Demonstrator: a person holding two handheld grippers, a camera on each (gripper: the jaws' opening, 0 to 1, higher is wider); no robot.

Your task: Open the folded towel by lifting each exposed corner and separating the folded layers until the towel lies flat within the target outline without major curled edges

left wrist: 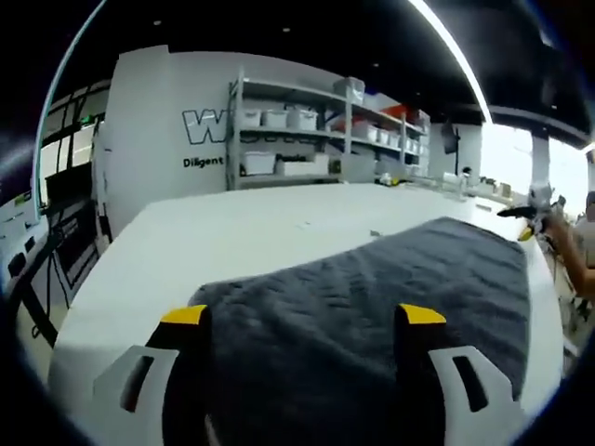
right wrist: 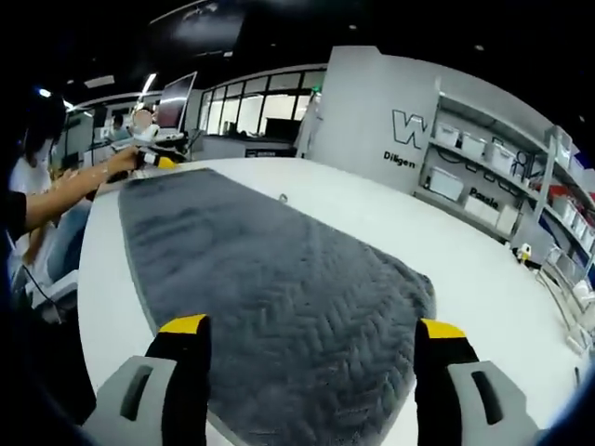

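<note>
A dark grey towel [left wrist: 372, 297] with a herringbone weave lies spread across the white table [left wrist: 214, 242]. My left gripper [left wrist: 304, 321] is open, its yellow-tipped jaws standing over the towel's near end with nothing between them. At the towel's far right end my right gripper [left wrist: 532, 221] appears small, held in a person's hand. In the right gripper view the towel [right wrist: 270, 288] runs away to the upper left. My right gripper [right wrist: 312, 327] is open above its near corner and holds nothing. The left gripper [right wrist: 153, 153] shows at the far end, in a hand.
Metal shelves with white bins [left wrist: 288, 139] stand against a lettered wall behind the table. The table's edge [right wrist: 88, 307] runs close on the left of the right gripper view, with a seated person [right wrist: 28, 186] beyond it. A monitor [right wrist: 177, 98] stands further back.
</note>
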